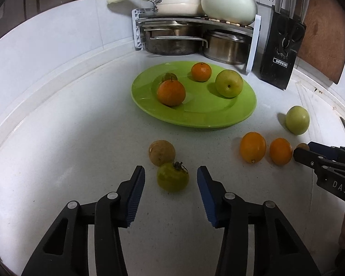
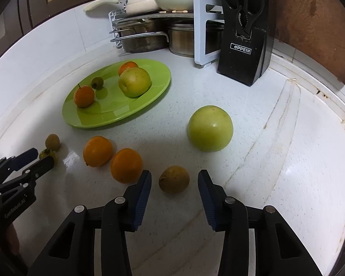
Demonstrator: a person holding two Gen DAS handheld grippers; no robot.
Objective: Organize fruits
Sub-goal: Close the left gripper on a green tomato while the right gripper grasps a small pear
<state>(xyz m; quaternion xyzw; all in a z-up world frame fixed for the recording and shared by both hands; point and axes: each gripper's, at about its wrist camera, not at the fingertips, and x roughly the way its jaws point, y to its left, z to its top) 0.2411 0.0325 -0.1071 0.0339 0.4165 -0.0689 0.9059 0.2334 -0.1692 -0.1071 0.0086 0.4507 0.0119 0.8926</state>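
Left wrist: gripper point(image 1: 171, 172) astride persimmon point(image 1: 172, 176)

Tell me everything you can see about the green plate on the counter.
The green plate is a wide, shallow oval of glossy lime green, plastic or glazed by its look. It lies flat on the white counter, in front of the pot rack. On it sit two oranges, a yellow-green apple and a small greenish-brown fruit. Neither gripper touches it.

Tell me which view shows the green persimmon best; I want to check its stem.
The left wrist view: the green persimmon sits close between the left gripper pads, dried calyx visible. The right wrist view shows only a small sliver behind that gripper's fingers.
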